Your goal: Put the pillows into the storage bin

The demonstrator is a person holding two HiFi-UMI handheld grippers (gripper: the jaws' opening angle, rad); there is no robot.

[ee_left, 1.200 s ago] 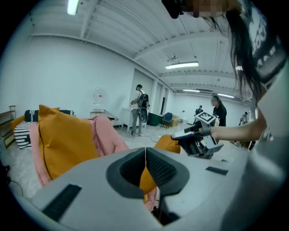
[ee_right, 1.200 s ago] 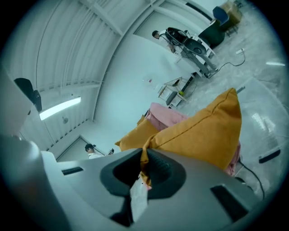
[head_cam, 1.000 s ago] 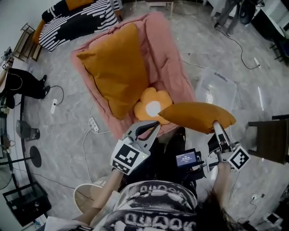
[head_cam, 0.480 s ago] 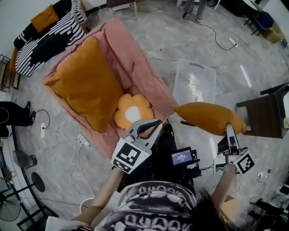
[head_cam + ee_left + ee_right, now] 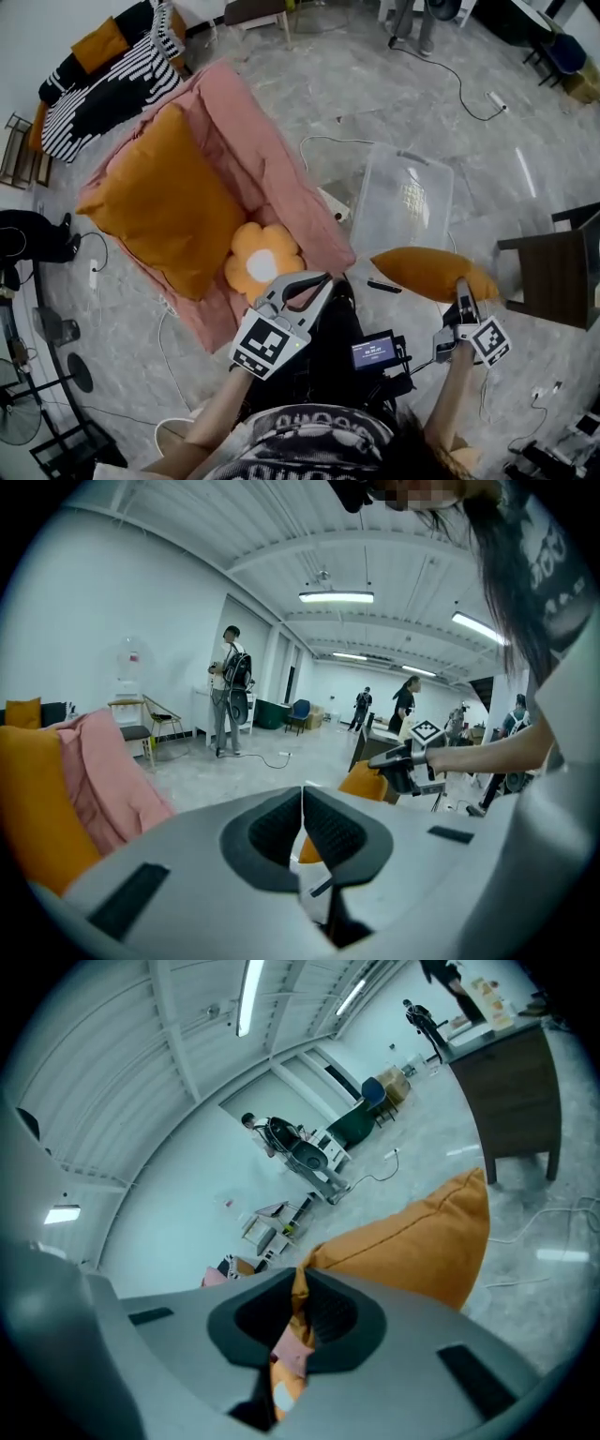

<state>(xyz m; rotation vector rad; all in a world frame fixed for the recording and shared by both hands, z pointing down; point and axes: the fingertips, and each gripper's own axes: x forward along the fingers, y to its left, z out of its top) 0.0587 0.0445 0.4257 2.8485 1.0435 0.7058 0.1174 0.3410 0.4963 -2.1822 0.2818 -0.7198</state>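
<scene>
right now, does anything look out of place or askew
The pink quilt lies rumpled on the floor and a white cable trails beside the clear storage bin. The right gripper pinches the orange pillow by one corner.

left claw (image 5: pixel 322 280) closed, right claw (image 5: pixel 461 286) clamped tight

Bare floor (image 5: pixel 361 84) round the storage bin (image 5: pixel 405 199); pink bedding (image 5: pixel 272 155) close left, dark chair (image 5: pixel 553 272) right

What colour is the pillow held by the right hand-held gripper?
Plain orange pillow, clearest in the right gripper view.
</scene>
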